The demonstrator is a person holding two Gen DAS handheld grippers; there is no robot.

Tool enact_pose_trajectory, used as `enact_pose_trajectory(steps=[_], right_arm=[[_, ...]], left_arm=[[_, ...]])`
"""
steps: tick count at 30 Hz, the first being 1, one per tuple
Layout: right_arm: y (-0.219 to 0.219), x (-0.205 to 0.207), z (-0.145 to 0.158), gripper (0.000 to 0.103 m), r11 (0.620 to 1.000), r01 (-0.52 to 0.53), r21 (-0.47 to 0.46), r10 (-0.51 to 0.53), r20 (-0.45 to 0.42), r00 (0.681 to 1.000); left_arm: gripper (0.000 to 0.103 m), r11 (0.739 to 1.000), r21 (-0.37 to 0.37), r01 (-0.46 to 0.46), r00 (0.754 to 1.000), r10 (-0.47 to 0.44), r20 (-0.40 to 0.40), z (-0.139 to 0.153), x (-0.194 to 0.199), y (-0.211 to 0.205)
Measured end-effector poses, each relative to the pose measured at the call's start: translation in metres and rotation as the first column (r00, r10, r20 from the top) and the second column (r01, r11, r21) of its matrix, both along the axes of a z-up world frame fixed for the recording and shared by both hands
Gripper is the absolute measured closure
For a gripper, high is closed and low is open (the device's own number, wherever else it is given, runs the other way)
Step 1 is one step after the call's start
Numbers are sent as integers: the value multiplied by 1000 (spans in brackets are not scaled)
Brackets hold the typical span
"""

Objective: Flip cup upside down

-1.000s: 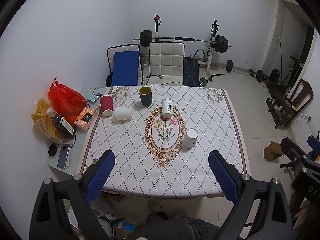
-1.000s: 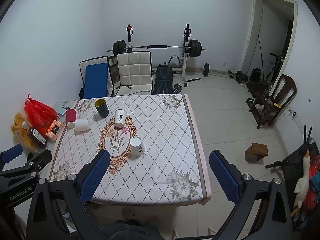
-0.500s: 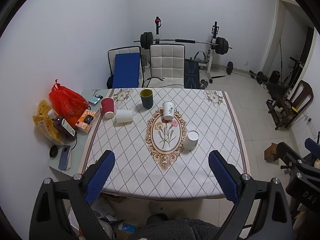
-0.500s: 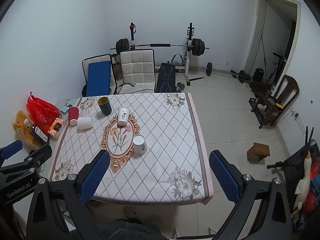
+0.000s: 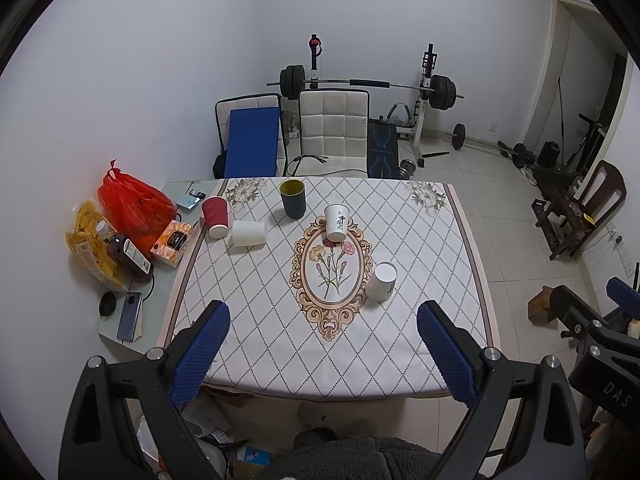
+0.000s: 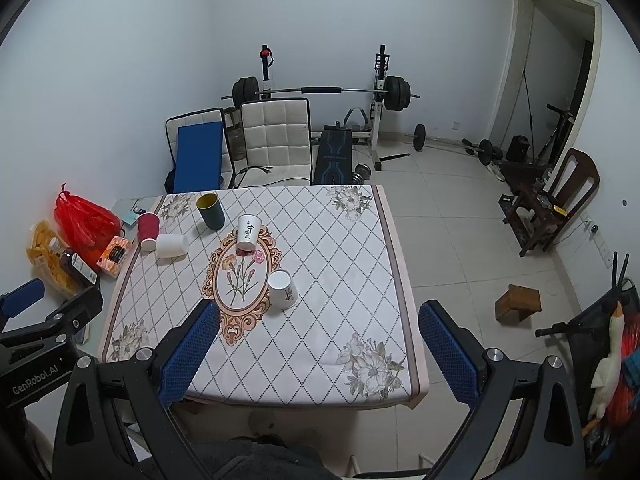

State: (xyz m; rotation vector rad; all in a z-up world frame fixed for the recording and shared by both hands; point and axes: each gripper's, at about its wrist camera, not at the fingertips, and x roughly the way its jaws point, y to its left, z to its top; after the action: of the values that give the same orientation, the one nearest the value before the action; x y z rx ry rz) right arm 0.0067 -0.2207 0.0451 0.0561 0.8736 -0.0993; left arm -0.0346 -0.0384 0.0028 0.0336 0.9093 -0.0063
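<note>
Two grippers hang above the near edge of the counter (image 5: 460, 240), both spread wide with nothing between the blue fingers (image 5: 200, 350): the left gripper (image 5: 324, 344) and the right gripper (image 6: 318, 344).

Covering the counter is a diamond-patterned cloth with a floral oval medallion (image 5: 330, 272) at its centre. At 3 o'clock of the medallion, nearest the grippers, a white paper cup (image 5: 383, 281) stands mouth down. At the medallion's 12 o'clock rim stands a printed white cup (image 5: 336, 222), upright with its mouth up, apart from everything else. Beyond it, toward 11 o'clock, is a dark green cup (image 5: 293, 198), also upright. Out at 10 o'clock a plain white cup (image 5: 247, 233) lies on its side, touching a red cup (image 5: 215, 217) that is tipped over beside it.

Left of the cloth, on a bare strip at 9 o'clock, sit a phone (image 5: 130, 316), an orange tissue box (image 5: 173, 242), a brown bottle (image 5: 128, 254), a yellow snack bag (image 5: 90, 250) and a red plastic bag (image 5: 132, 204).

Behind the counter at 12 o'clock stand two white padded chairs (image 5: 334, 128), one carrying a blue pad (image 5: 252, 140), then a barbell rack (image 5: 372, 86) against the far wall. At 2 o'clock a wooden chair (image 5: 588, 204) stands on the tiled floor (image 5: 512, 200) near a doorway.
</note>
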Motion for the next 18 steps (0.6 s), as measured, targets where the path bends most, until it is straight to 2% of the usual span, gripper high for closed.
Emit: enact_pose_trajectory(steps=[18], right_arm=[[-5,1,-4,2,1000,-9,11,9,-5,1000]], left_arm=[[7,1000,-4,-10,1000,10,-5,1,-3,-4]])
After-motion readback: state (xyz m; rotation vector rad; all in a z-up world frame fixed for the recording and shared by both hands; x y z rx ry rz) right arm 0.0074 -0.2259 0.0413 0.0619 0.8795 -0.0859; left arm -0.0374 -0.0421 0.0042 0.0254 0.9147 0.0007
